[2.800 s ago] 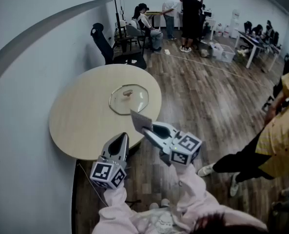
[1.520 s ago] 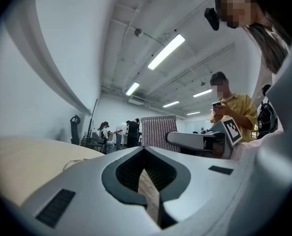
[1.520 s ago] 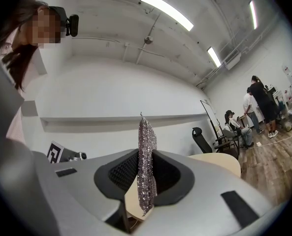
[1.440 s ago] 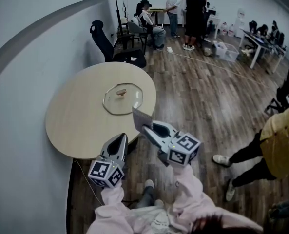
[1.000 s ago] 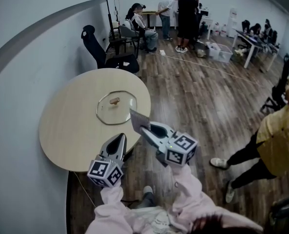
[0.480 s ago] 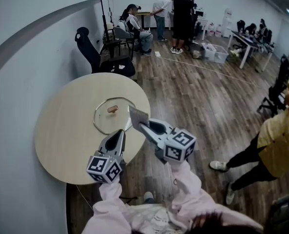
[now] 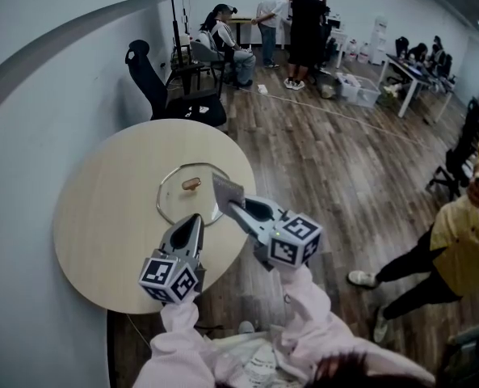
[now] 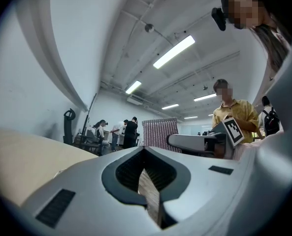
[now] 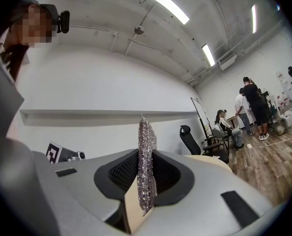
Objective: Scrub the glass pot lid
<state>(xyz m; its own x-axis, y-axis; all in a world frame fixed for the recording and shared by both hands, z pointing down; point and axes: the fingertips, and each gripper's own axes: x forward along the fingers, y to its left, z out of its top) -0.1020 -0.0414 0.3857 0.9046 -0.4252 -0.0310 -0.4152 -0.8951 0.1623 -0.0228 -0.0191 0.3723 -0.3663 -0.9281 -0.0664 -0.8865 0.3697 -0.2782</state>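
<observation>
A round table [image 7: 94,225] holds the glass pot lid [image 7: 177,206] toward its 3 o'clock edge. At the lid's 6 o'clock hovers the left gripper [image 7: 192,221], jaws together and empty. The right gripper [image 7: 232,208] pinches a silvery scrub pad [image 7: 225,190] (scrubbing apparently not begun).

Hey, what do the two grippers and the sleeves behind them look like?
The left gripper and the right gripper are light grey shells that taper to a point, with dark ribbed lining inside the jaws. The left cube and the right cube at their rear ends bear black-and-white square markers. The left sleeve and the right sleeve are pale pink.
</observation>
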